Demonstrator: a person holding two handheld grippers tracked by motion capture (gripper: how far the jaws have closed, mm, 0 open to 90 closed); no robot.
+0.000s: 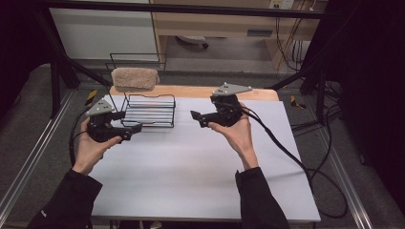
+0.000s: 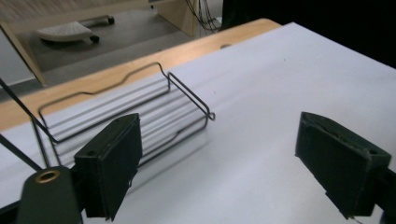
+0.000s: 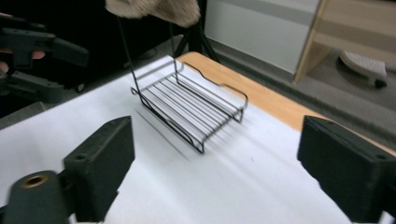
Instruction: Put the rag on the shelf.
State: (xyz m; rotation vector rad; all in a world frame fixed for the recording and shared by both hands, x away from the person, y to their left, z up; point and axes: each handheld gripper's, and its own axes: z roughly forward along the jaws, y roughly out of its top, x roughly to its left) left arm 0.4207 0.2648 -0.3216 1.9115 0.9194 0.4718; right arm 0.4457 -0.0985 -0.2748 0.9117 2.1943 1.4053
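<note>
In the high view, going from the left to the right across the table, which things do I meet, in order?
Left gripper → black wire rack → right gripper → its black cable trailing off to the right. The tan fuzzy block on the rack's top overlaps these, so I leave it out.

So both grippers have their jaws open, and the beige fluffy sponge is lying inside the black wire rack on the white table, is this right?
Not quite. The beige fluffy sponge sits on top of the raised wire frame behind the black wire rack, not inside it; the high view shows the rack's tray empty. Both the left gripper and right gripper are indeed open above the white table.
</note>
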